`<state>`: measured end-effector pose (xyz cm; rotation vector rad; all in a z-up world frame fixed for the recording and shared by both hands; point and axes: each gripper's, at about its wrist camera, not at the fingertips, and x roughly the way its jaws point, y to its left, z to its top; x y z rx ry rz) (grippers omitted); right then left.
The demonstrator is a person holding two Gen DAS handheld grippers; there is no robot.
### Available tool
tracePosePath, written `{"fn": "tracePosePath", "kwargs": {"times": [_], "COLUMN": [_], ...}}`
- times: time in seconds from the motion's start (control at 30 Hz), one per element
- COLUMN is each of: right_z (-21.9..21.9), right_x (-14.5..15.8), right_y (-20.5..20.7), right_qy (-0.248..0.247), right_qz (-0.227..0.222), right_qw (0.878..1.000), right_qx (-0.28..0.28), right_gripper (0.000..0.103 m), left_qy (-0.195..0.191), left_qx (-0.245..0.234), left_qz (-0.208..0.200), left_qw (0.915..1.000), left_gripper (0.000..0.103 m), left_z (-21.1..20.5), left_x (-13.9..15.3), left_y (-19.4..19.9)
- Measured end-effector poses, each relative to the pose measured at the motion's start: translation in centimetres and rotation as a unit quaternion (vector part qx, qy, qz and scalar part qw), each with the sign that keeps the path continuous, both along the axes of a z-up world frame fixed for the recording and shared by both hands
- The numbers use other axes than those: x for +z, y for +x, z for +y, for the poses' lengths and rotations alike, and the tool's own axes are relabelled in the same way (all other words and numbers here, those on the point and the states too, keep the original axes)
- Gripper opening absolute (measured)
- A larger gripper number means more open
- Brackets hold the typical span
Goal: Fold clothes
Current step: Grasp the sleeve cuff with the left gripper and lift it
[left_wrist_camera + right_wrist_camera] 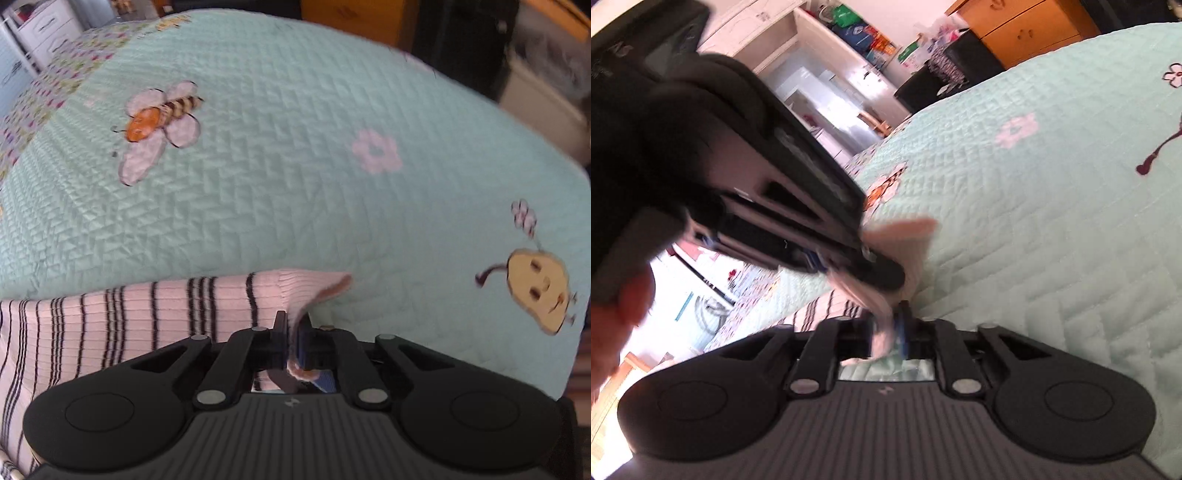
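Observation:
A white knit garment with thin black stripes (129,325) lies at the near edge of a mint quilted bedspread (295,166). My left gripper (294,328) is shut on the garment's upturned corner, which stands up between the fingers. In the right wrist view the same garment (820,314) runs under the left gripper (882,273), which comes in from the upper left and pinches the cloth. Just below it, my right gripper (886,328) has its jaws a little apart, with a fold of the cloth lying loosely between them.
The bedspread (1034,221) carries bee and flower patches. A person's hand (613,325) holds the left gripper. White drawers (48,29) stand beyond the bed's far left; a wooden cabinet (1027,29) and a dark bin (942,74) stand behind it.

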<state>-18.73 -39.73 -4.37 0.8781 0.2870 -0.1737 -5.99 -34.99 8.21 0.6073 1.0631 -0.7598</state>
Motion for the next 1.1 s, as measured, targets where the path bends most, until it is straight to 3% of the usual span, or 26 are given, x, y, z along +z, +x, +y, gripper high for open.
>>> {"fn": "tracePosePath", "kwargs": {"times": [0.1,0.17,0.3,0.4,0.53,0.7,0.87,1.1], "right_z": [-0.5,0.7,6.0,10.3,17.0,23.3,24.5,24.5], "right_x": [1.5,2.7,3.6,5.0,6.8,6.0,3.8,4.5], "right_y": [-2.3,-3.4,-2.0,1.4,6.8,11.8,12.5,4.4], "right_qy": [0.032,0.028,0.004,-0.045,-0.117,-0.180,-0.195,-0.209], "right_qz": [-0.013,-0.028,-0.021,-0.018,-0.008,0.028,0.081,0.109], "right_qw": [0.998,0.990,0.952,0.926,0.898,0.858,0.845,0.836], "right_qx": [0.051,0.138,0.305,0.375,0.425,0.481,0.492,0.496], "right_gripper": [0.020,0.020,0.020,0.020,0.020,0.020,0.013,0.010], "left_qy": [-0.034,-0.041,-0.048,-0.048,-0.073,-0.112,-0.136,-0.168], "left_qx": [-0.005,-0.004,-0.003,-0.002,0.030,0.067,0.090,0.125], "left_qz": [0.015,0.018,0.014,0.008,0.009,0.016,0.020,0.022], "left_qw": [0.9993,0.9990,0.9988,0.9988,0.9969,0.9913,0.9864,0.9776], "left_gripper": [0.004,0.004,0.004,0.004,0.004,0.004,0.004,0.004], "left_z": [1.7,2.8,4.9,6.6,10.0,13.8,16.7,20.3], "left_x": [2.1,3.1,5.0,6.4,8.2,9.6,9.4,9.3], "left_y": [1.0,1.7,2.9,3.1,4.3,5.7,6.0,5.6]}}
